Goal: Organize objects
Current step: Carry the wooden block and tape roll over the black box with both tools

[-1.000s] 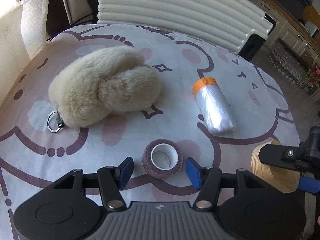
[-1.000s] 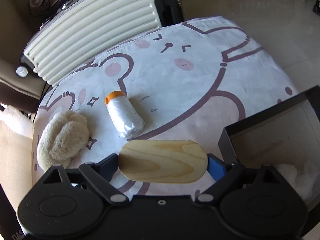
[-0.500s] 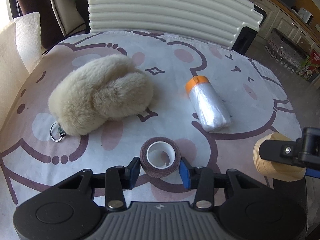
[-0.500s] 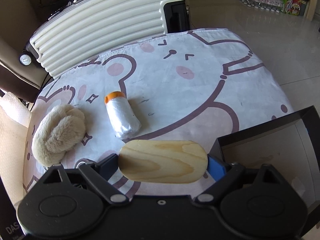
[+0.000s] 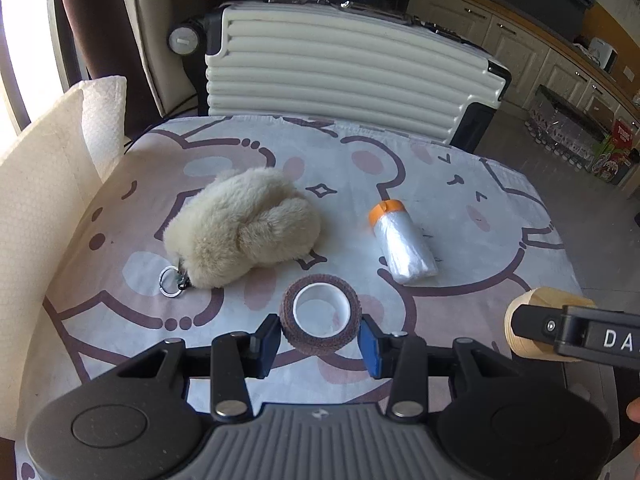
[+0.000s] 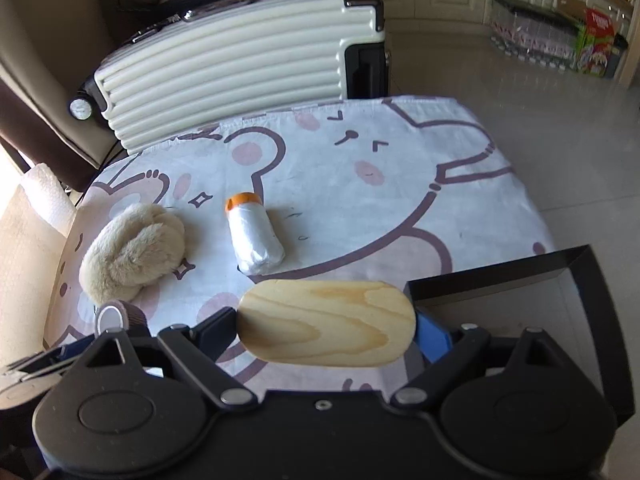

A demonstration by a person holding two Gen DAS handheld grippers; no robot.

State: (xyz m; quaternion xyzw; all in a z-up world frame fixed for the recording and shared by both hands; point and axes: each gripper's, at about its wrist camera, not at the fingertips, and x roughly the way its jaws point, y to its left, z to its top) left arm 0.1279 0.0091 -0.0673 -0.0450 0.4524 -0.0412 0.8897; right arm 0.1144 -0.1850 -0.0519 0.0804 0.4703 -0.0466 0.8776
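Observation:
My left gripper (image 5: 320, 344) is shut on a brown tape roll (image 5: 321, 315) and holds it above the table. My right gripper (image 6: 326, 330) is shut on an oval wooden block (image 6: 326, 323); the block also shows in the left wrist view (image 5: 532, 330). On the bear-print cloth lie a cream fluffy keychain toy (image 5: 244, 232) and a plastic roll with an orange end (image 5: 402, 246). The toy (image 6: 134, 250) and the plastic roll (image 6: 256, 238) also show in the right wrist view. A black box (image 6: 560, 268) stands at the table's right front.
A cream ribbed suitcase (image 5: 340, 76) stands behind the table. Paper towel (image 5: 48, 184) hangs at the left edge. The bear-print cloth (image 6: 400, 200) drops off to tiled floor at the right. Cabinets and packaged goods line the far wall.
My left gripper closed on the tape roll and lifted it, pulling back from the table. My right gripper rose and pulled back with the wooden block.

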